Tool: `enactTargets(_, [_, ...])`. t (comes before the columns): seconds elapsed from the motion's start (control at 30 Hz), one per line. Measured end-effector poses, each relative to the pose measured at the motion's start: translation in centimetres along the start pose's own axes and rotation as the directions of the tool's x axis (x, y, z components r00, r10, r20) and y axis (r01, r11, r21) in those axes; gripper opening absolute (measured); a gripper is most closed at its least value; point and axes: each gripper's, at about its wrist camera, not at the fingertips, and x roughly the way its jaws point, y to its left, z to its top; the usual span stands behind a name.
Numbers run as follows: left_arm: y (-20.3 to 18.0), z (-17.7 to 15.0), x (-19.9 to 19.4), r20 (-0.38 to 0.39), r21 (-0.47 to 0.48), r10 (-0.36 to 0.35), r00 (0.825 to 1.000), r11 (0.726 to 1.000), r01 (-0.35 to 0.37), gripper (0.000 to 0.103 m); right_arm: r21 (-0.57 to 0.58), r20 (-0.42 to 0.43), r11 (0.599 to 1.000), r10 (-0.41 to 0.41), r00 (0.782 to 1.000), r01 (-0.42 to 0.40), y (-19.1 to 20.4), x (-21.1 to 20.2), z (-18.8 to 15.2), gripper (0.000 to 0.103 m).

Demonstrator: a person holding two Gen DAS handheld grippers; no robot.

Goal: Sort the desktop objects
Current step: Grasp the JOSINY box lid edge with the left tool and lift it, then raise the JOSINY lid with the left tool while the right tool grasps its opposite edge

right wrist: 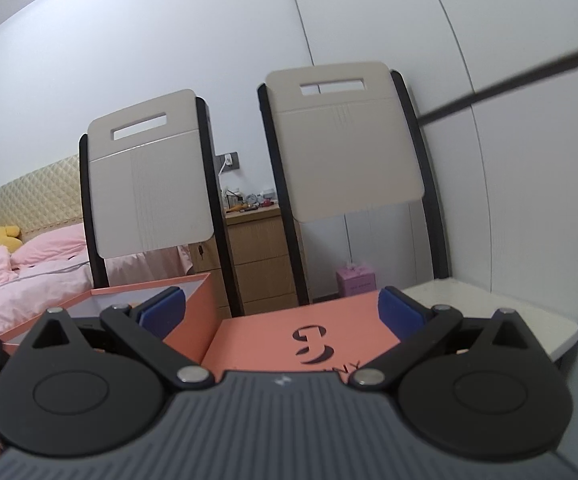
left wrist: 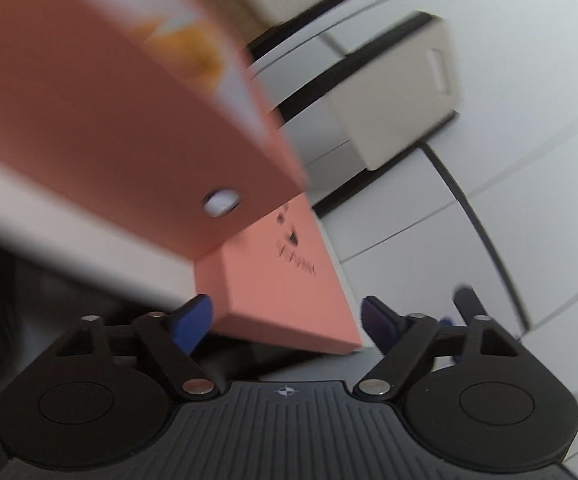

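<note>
Your left tongs (left wrist: 287,318) are spread wide, their blue pads on either side of the near end of a salmon-pink box lid (left wrist: 289,280), with a gap showing at each pad, so they grip nothing. The lid lies flat with dark lettering on top. Above it and to the left, the matching open box (left wrist: 129,120) fills much of the left wrist view; it is blurred, tilted, and shows a small pale round spot on its side. Whether it touches the lid there you cannot tell.

Your right tongs (right wrist: 283,310) are also spread, empty, and sit low over the same lid (right wrist: 309,340), which rests on the white worktop (right wrist: 489,312) with a dark logo facing up. The open box (right wrist: 137,300) stands just beside the lid on its left, its white inside visible past the left pad (right wrist: 161,312).

Behind the worktop stand two beige chair backs (right wrist: 345,140) with black frames, each with a slot near the top. Between them is a wooden cabinet (right wrist: 257,248) with small clutter on it. A small purple box (right wrist: 356,280) sits on the floor near the right chair. A bed with pink bedding (right wrist: 29,272) lies at far left.
</note>
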Motion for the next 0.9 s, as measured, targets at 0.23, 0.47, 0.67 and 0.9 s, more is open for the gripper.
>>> enactTargets(0.23, [4.8,0.3,3.7,-0.109,-0.194,-0.055,0.993,0.98,0.033,0.062,0.055,-0.035,0.998,0.014,0.999,-0.012,-2.8,0.4,-1.6,0.103])
enactTargets(0.47, [6.6,1.8,4.9,-0.136,-0.256,-0.063,0.989,0.966,0.026,0.062,0.115,-0.087,0.993,0.025,0.996,-0.015,-4.9,2.8,-3.3,0.103])
enactTargets(0.67, [8.3,3.2,6.1,-0.184,-0.339,-0.112,0.976,0.94,0.044,0.054,0.135,-0.116,0.991,0.036,0.993,-0.02,-5.3,4.6,-3.9,0.103])
enactTargets(0.9, [9.1,4.2,5.4,-0.191,-0.363,-0.141,0.971,0.929,0.063,0.044,0.116,-0.128,0.993,0.035,0.991,-0.02,-4.7,5.0,-4.2,0.103])
